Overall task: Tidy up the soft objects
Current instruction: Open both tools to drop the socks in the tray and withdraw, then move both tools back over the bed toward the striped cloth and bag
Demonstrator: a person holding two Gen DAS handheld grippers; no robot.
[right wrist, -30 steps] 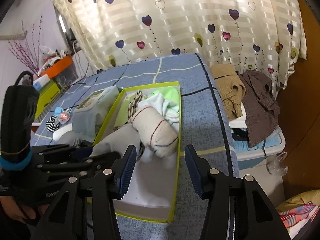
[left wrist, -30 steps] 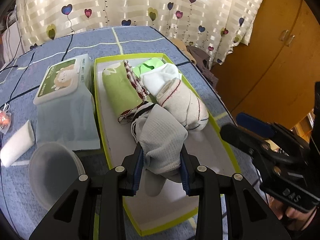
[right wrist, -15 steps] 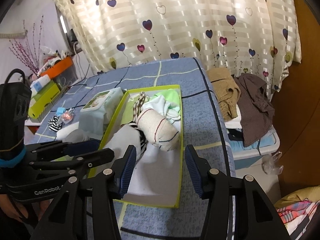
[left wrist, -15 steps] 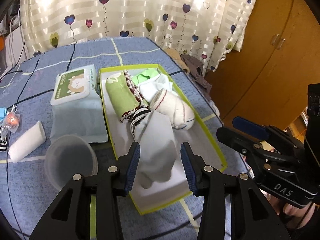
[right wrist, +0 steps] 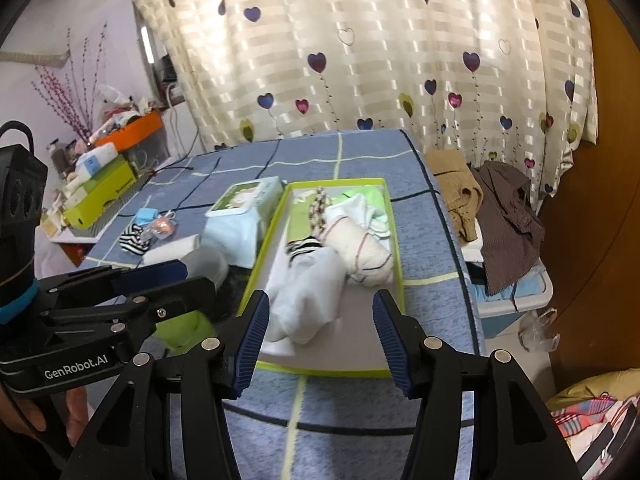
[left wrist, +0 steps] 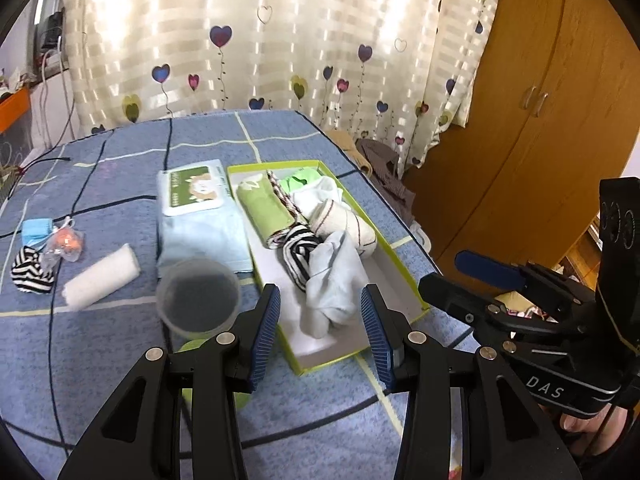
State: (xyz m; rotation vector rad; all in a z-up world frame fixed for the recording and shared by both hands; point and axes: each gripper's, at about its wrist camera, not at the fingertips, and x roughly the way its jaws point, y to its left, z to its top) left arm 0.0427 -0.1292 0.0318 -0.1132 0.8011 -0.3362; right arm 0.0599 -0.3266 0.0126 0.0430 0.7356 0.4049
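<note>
Pale grey sock (left wrist: 332,280) lies loose in the green-rimmed box (left wrist: 400,276) beside rolled socks, keeping soft items together. Left gripper (left wrist: 320,332) fingers gape empty; right gripper (right wrist: 318,336) fingers are opening, empty.

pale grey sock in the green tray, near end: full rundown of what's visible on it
The pale grey sock is soft knit fabric, loosely bunched and creased, not rolled. It lies flat on the white floor of the green-rimmed tray, at the near end, its far end overlapping the black-and-white striped sock and lying close against the cream roll with thin stripes. Its near end folds into a rounded lump. Neither gripper touches it; the left gripper is open and clear of it.
</note>
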